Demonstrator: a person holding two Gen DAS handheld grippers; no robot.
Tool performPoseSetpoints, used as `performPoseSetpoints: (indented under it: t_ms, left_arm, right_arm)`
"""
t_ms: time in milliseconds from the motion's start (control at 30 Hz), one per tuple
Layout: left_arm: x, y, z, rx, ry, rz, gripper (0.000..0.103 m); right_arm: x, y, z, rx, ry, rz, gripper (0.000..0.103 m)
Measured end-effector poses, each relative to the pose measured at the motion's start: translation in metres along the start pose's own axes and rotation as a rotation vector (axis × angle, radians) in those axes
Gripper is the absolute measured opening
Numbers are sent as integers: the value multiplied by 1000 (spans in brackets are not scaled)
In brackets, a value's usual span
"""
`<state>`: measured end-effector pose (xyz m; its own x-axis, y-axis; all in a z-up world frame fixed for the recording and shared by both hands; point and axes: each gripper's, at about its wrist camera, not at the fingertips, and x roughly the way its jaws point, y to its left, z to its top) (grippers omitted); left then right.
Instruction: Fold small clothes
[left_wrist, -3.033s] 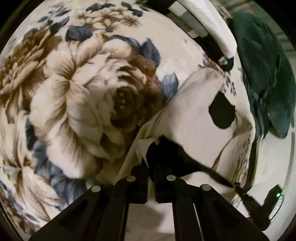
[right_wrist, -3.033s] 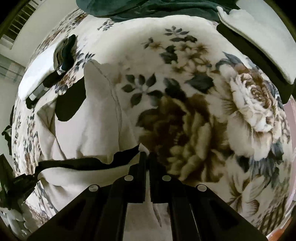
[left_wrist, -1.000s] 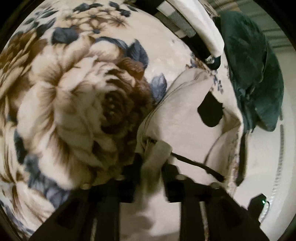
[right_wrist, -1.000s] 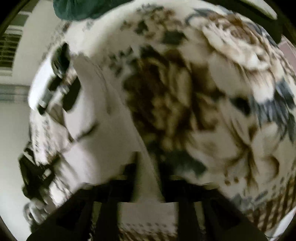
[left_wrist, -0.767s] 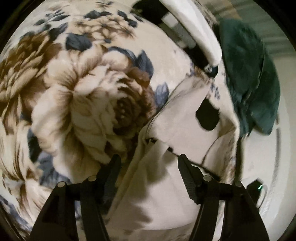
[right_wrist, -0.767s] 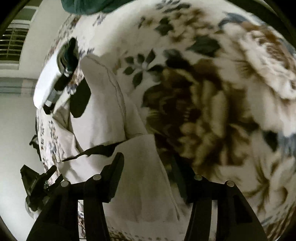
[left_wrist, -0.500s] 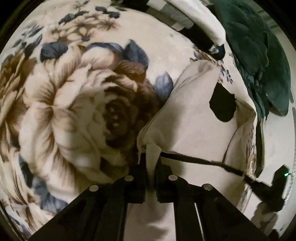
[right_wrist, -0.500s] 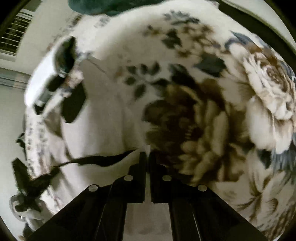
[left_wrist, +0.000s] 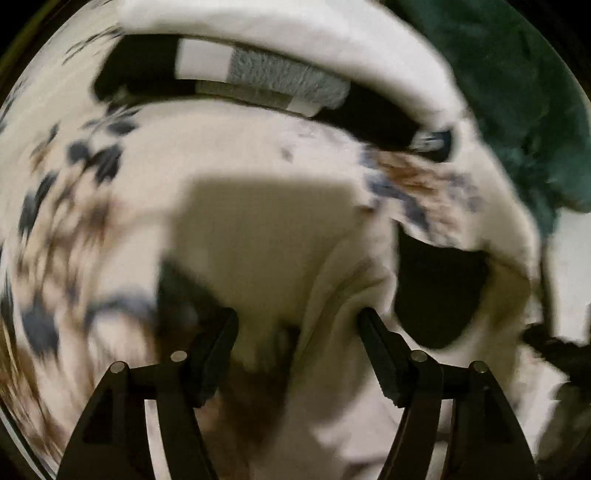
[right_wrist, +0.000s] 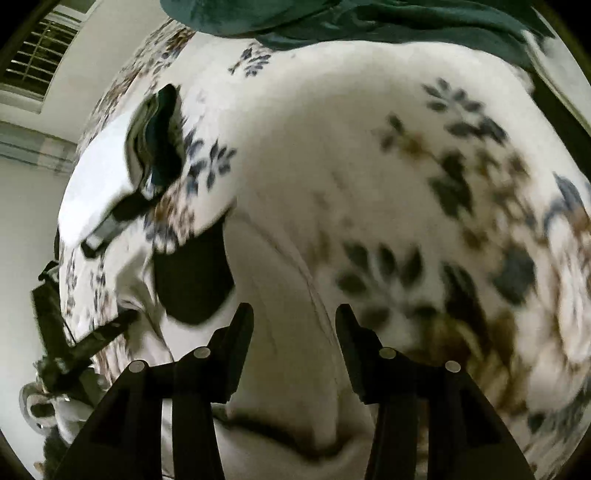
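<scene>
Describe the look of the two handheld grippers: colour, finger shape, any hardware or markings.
Both match. The left gripper and right gripper are matte black, each with two flat, wedge-tipped fingers on angular, open-framed triangular arms. Four round silver pin heads sit along each one's linkage. No cables, labels or sleeves show on either; no hands are in view.

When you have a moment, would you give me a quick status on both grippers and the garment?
Left gripper open, right gripper open, neither holding anything. Cream garment lies on floral blanket. Dark green cloth piled at far edge, not in the way.
</scene>
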<state>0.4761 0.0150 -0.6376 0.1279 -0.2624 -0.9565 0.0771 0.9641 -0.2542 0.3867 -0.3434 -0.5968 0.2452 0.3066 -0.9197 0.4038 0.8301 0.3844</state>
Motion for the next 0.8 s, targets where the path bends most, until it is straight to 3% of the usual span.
performPoseSetpoints:
  t_ms: [33,100,233,400,433,467,500,533,567,667,800]
  left_arm:
    - [6,2,7,-7,13,8,66]
    - [-1,5,15,-45,5,-53,66]
    - [-19,-1,16,-21,-21,-154,66]
    - [7,-28,20,98,15,-84,63]
    - [7,-30,17,120,6,-80,41]
    - [9,-38,16,153,-1,-70,9]
    - [11,-42,19,164,5,-62,10]
    - [11,-47,19,175,-1,-57,9]
    - [7,-49,17,181,-18,-60,9]
    - [-17,-47,10,168,-69,-81,8]
    - [-65,-32,-9,122,-142,-144,8]
  right_arm:
    - [4,3,6,3,1,-8,48]
    - [8,10,18,4,-3,-14,48]
    - [9,23,31,-33,-15,-9,48]
    - [28,29,46,-55,11,-52,49]
    - [36,31,49,-56,23,-57,49]
    - [42,32,52,-58,38,-58,49]
    - [47,34,54,-59,52,-57,49]
    - [51,36,55,-61,57,-57,40]
    - [52,39,56,-69,41,-64,7]
    - [39,47,52,-103,-19,-72,4]
    - [-7,50,28,-126,-95,-5,4]
